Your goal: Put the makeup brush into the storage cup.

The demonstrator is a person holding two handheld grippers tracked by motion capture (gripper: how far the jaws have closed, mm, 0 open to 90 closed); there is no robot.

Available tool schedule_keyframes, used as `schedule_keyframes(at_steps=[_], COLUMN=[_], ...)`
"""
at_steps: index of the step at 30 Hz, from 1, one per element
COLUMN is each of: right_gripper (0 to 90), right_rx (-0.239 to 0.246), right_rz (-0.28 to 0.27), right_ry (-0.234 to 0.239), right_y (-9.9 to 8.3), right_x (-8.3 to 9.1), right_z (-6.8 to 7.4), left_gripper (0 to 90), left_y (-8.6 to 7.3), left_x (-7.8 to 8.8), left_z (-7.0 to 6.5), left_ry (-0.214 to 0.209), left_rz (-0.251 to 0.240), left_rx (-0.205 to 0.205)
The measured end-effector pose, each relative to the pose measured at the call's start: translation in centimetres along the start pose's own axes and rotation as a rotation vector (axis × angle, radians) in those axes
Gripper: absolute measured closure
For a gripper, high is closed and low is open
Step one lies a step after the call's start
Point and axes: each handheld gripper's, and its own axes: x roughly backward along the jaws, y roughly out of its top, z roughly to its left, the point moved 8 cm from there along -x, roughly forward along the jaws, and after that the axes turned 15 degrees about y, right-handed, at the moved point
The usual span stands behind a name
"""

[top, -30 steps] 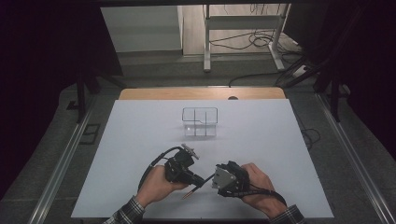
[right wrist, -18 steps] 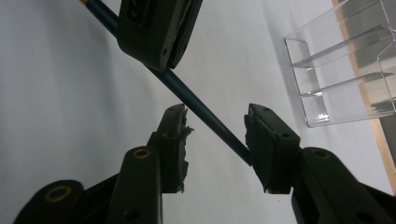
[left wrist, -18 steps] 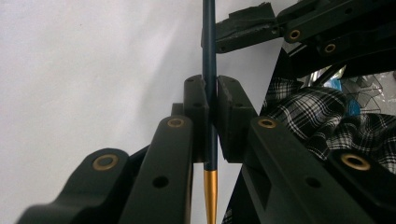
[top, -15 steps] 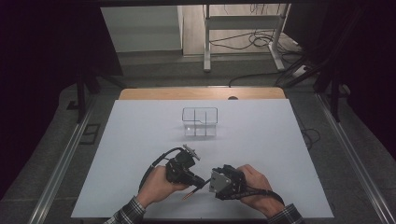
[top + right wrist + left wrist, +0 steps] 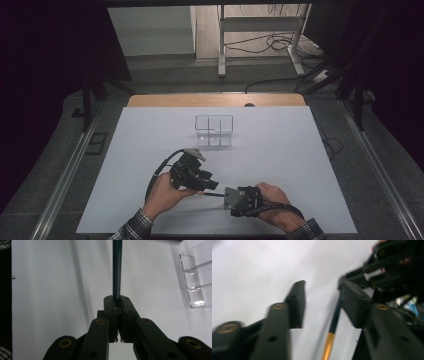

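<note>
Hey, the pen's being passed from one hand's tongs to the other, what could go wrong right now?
1. The right tongs pinch the pen at its very end, so it may swing or slip.
2. The left tongs have just been opening with the pen between them, off the pads; pulling away carelessly may knock it.
3. The clear plastic box stands apart, so the pen must be carried there.

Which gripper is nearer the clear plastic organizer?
Left. The left gripper is just in front of the clear plastic organizer, on the person's side; the right gripper, shut on a thin pen, sits farther back toward the person.
</note>
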Motion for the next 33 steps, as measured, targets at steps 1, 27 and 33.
schedule_keyframes(at_steps=[1, 27, 33], right_gripper=[85.1, 85.0, 84.9], right_rx=[-0.004, -0.118, -0.162], right_rz=[0.003, 0.008, -0.006], right_ry=[-0.003, 0.0, -0.002], right_y=[0.0, -1.1, -1.3], right_x=[0.0, 0.4, 0.5], right_z=[-0.1, -0.4, -0.5], left_gripper=[40.0, 7.3, 8.2], left_y=[0.1, -0.3, -0.6], left_x=[0.2, 2.3, 3.0], left_z=[0.3, 2.7, 3.1], left_ry=[0.012, 0.123, 0.135], left_rz=[-0.011, -0.129, -0.146], left_rx=[0.008, 0.127, 0.132])
